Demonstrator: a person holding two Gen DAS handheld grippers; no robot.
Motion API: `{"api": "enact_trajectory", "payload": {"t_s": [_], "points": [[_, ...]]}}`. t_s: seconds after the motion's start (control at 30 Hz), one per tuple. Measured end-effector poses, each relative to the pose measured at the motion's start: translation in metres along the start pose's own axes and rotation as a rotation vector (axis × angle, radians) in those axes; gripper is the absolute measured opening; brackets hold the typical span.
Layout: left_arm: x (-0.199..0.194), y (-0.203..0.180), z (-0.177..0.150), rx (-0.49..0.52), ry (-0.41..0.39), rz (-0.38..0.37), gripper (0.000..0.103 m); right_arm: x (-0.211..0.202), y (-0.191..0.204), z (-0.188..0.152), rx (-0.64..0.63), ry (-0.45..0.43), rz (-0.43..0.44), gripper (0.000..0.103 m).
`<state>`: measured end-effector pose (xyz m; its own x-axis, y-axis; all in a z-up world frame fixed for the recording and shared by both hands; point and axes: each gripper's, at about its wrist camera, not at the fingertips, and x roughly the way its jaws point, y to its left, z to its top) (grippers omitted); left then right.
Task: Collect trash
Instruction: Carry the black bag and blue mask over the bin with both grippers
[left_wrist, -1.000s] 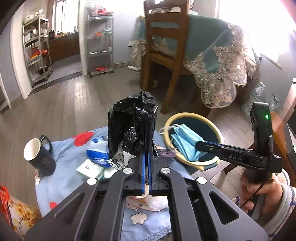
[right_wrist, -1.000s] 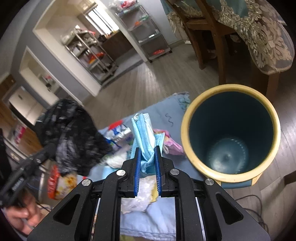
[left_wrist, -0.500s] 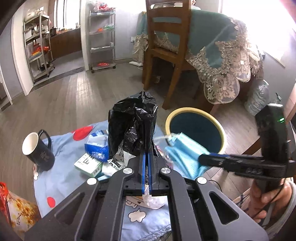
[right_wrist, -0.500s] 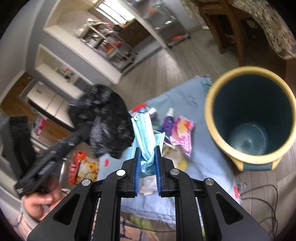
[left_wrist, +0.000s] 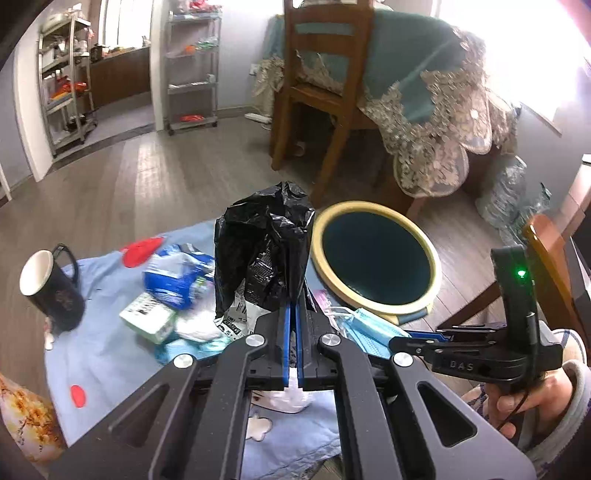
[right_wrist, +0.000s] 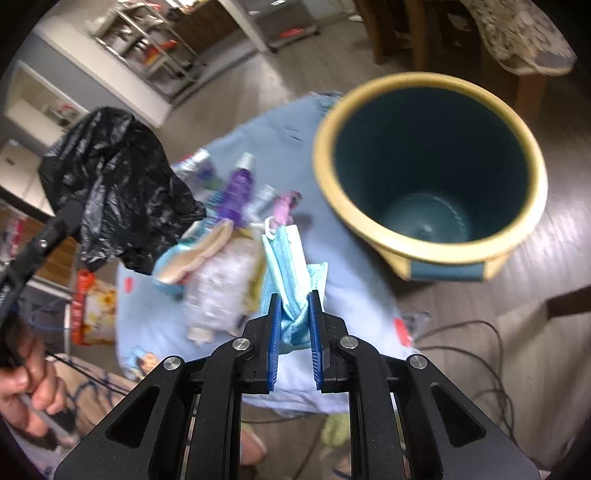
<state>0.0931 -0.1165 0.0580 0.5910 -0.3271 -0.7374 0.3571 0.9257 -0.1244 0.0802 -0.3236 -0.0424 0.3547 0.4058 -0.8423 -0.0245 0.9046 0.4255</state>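
Currently both claws are loaded over a small table (left_wrist: 99, 354) covered with a light blue cloth.

Left claw (left_wrist: 293, 332): blue pads pressed together, clamped on a crumpled black plastic bag (left_wrist: 264, 258) that stands up above the fingertips. In the right wrist view the same bag (right_wrist: 114, 192) hangs at upper left, with the left hand (right_wrist: 27, 402) gripping the handle at the lower left edge.

Right claw (right_wrist: 294, 325): pads slightly apart, clamped on a folded blue face mask (right_wrist: 291, 269). The mask rises out of the claw, its white ear loop at the top. From the left wrist view the mask (left_wrist: 369, 330) sits low, just in front of the bin, held by the right claw (left_wrist: 402, 338); the right hand (left_wrist: 532, 402) in a grey cuff holds the handle.

Bin (right_wrist: 432, 173): round, yellow rim, dark teal inside, standing on the wood floor right against the table's edge. Nothing seen inside it. The mask is beside the bin, not over its mouth.

Trash on the cloth: purple bottle (right_wrist: 236, 192), pink wrapper (right_wrist: 282, 205), clear crinkled packet (right_wrist: 221, 288), blue-and-white packet (left_wrist: 173, 277), small green-white box (left_wrist: 147, 317). Several are blurred.

Black mug (left_wrist: 51, 291) with white inside stands at the far left edge of the table.
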Motion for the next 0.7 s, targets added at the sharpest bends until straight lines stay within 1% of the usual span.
{"api": "enact_trajectory", "payload": {"t_s": [0.07, 0.1, 0.17, 0.2, 0.33, 0.47, 0.57, 0.7], "points": [[0.006, -0.006, -0.003, 0.008, 0.012, -0.018, 0.001, -0.002, -0.007, -0.006, 0.008, 0.009, -0.030, 0.016], [0.009, -0.009, -0.004, 0.009, 0.016, -0.027, 0.001, -0.004, -0.008, -0.006, 0.015, 0.009, -0.027, 0.016], [0.014, -0.013, -0.007, 0.009, 0.023, -0.046, 0.001, -0.007, -0.013, -0.008, 0.038, -0.008, 0.017, 0.016], [0.016, -0.016, -0.008, 0.008, 0.027, -0.055, 0.001, -0.013, -0.018, -0.009, 0.061, -0.025, 0.065, 0.016], [0.021, -0.024, -0.010, 0.012, 0.035, -0.070, 0.001, -0.033, -0.024, -0.007, 0.093, -0.099, 0.130, 0.016], [0.022, -0.031, -0.007, 0.024, 0.035, -0.073, 0.001, -0.055, -0.021, -0.005, 0.072, -0.196, 0.159, 0.016], [0.021, -0.034, -0.001, 0.029, 0.030, -0.079, 0.002, -0.066, -0.020, 0.001, 0.061, -0.246, 0.130, 0.017], [0.024, -0.039, 0.009, 0.037, 0.027, -0.090, 0.001, -0.075, -0.029, 0.007, 0.078, -0.301, 0.039, 0.017]]}}
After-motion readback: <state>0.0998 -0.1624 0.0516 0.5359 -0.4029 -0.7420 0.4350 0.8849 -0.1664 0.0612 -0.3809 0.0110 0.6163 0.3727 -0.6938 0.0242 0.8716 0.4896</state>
